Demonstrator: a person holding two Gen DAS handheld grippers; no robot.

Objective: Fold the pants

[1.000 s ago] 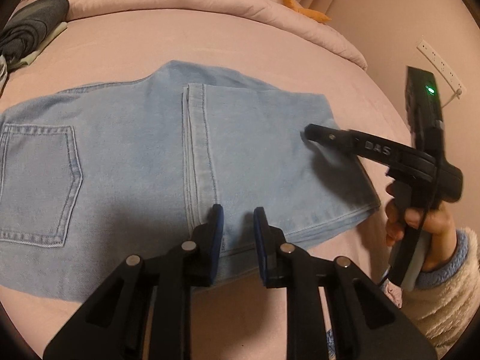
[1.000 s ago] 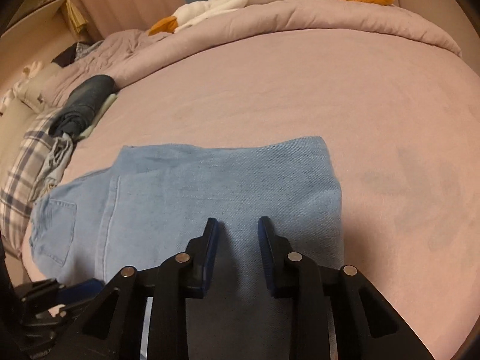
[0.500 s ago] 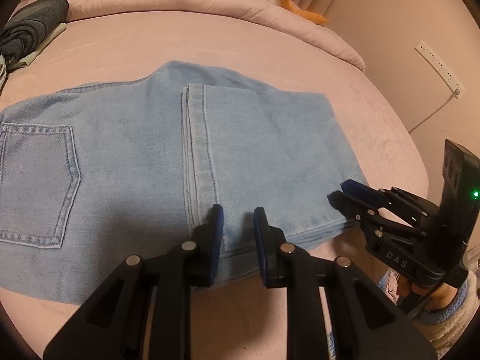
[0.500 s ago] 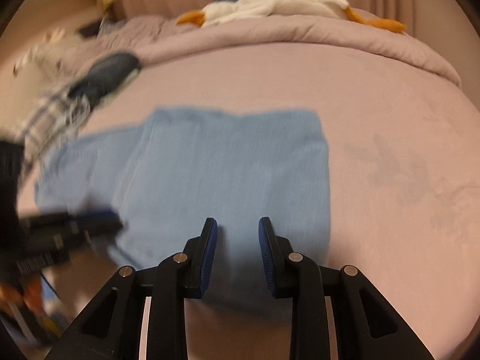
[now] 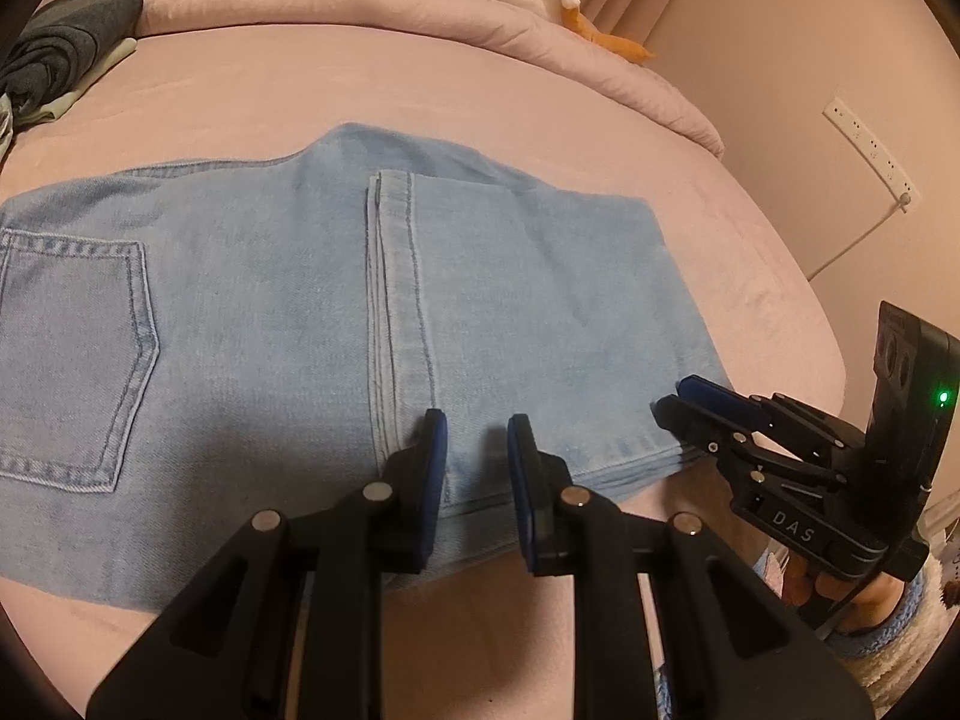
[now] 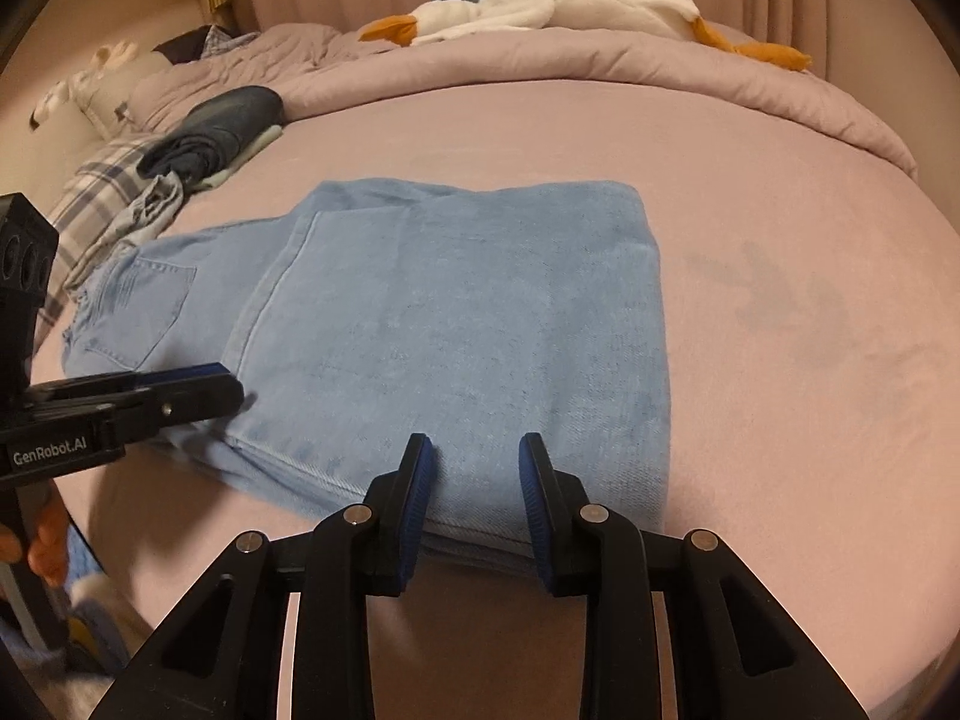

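Observation:
Light blue jeans [image 5: 288,312] lie flat on the pink bed, legs folded back over the seat; they also show in the right wrist view [image 6: 468,324]. The folded hem edge faces me. My left gripper [image 5: 476,438] is open and empty, fingertips at the near edge beside the leg seam. My right gripper [image 6: 474,456] is open and empty at the near edge toward the right corner. It shows from the side in the left wrist view [image 5: 684,402], at the jeans' right corner. The left gripper shows in the right wrist view [image 6: 234,387].
A rolled dark garment [image 6: 216,132] and plaid cloth [image 6: 96,204] lie at the bed's left. A white goose plush [image 6: 558,6] rests on the bunched duvet [image 6: 660,72] at the back. A wall socket strip [image 5: 870,144] with a cord is to the right.
My right gripper has drawn back from over the folded jeans to their near right corner. The left gripper has stayed at the near edge. The jeans have not moved.

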